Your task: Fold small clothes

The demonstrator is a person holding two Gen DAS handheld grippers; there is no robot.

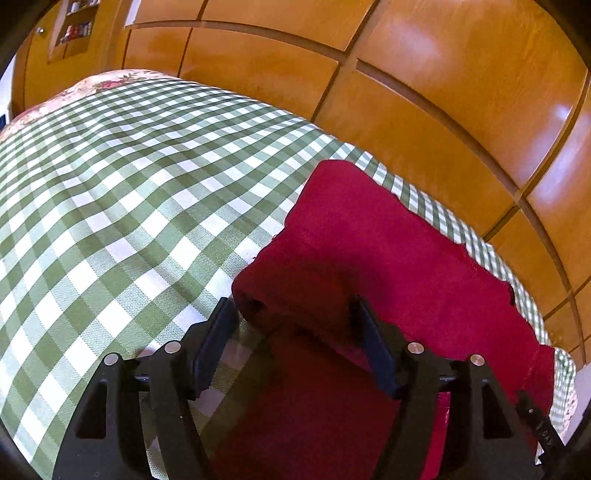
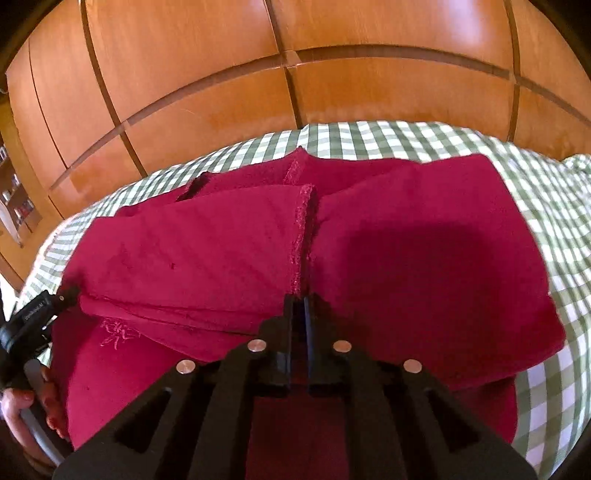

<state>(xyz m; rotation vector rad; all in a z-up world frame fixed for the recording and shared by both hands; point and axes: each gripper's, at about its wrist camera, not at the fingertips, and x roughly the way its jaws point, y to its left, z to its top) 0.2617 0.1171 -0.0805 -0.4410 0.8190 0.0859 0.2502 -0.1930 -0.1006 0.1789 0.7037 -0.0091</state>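
Wood panel wall glossy orange-brown, dark grooves, fills upper frame both views. Green-white checked cloth covers surface below. Floral fabric at far edge, upper left. Shelf niche top left, small items, too blurred.

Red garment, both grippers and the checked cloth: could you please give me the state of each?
Red garment: partly folded, layers overlapping, lying on the cloth.
Left gripper: open, a rolled fold between its fingers.
Right gripper: shut at the garment's hem.
Checked cloth: spread out, slightly rippled.
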